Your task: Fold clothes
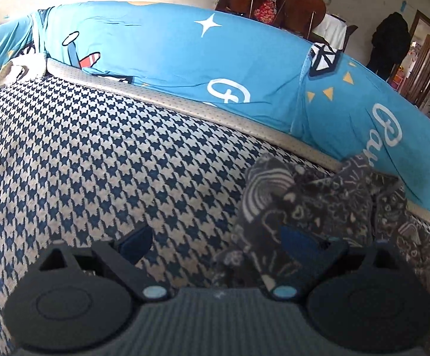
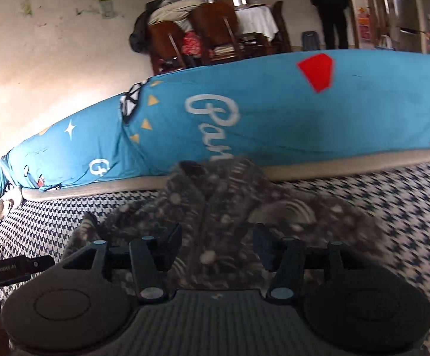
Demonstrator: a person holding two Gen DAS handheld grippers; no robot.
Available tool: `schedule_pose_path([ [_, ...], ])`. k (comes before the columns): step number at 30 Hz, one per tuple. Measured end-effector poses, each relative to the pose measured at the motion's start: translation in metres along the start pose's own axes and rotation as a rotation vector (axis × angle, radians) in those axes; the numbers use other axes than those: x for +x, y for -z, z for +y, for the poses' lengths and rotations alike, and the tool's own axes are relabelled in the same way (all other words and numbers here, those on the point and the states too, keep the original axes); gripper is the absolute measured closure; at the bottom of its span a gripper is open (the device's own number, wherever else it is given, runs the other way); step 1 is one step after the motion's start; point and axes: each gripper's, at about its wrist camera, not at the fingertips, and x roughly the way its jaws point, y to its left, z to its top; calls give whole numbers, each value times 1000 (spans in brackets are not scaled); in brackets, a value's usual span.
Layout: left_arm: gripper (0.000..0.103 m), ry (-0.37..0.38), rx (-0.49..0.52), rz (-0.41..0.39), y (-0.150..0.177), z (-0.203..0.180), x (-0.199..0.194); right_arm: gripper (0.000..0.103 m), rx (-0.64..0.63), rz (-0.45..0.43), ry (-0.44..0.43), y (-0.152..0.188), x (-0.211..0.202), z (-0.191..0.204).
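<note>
- The dark grey patterned garment [image 2: 223, 207] lies crumpled in a loose heap on the houndstooth cover [image 2: 392, 207], its far edge close against the pale piped seam [image 2: 333, 167] where the seat meets the backrest.
- In the left wrist view the same garment [image 1: 318, 204] sits to the right of centre, bunched up, with white doodle and rainbow prints showing on its folds.
- The right gripper [image 2: 217, 246] hangs just above the near part of the heap with its jaws partly apart; cloth shows in the gap between the fingers, but the pads do not press on it and nothing is gripped.
- The left gripper [image 1: 215, 244] has its jaws spread wide; its right finger [image 1: 296, 241] lies over the garment's near left edge, its left finger over bare houndstooth, and it has hold of nothing.
- The left gripper's body also shows at the lower left edge of the right wrist view, well to the left of the heap.
- Behind the seam rises a blue cushion cover [image 2: 274, 112] printed with white script, stars, yellow triangles and a red shape.
- Far beyond stand brown wooden chairs [image 2: 215, 29] at a table with a white cloth [image 2: 256, 20].
- A person in dark clothes [image 2: 330, 6] stands at the far right near a doorway.
</note>
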Motion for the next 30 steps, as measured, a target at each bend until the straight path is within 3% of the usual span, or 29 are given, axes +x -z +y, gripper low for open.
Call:
schedule_pose_path([
  [5,5,6,4,1,2,-7,-1,47,19,50,62,13,-6,-20],
  [11,5,6,10,6,4,-12,2,47,-8,150,122,31,18,-25],
  [14,5,4,8,12,4,-14,4,48,-31,166,109,34,24,-23],
  [16,5,-2,11,13,5,-16,6,69,-54,171,97,31,26,-19],
  [17,5,-5,12,14,5,-16,7,86,-64,174,89,29,26,-18],
  [18,5,-7,14,15,5,-17,8,91,-72,166,91,28,24,-16],
  [22,5,-15,23,17,6,-19,11,96,-74,100,127,21,5,-12],
  [27,5,-34,32,12,8,-20,13,98,-60,-53,301,20,-43,3],
  [30,5,-43,40,14,10,-21,15,97,-43,-3,368,29,-43,2],
])
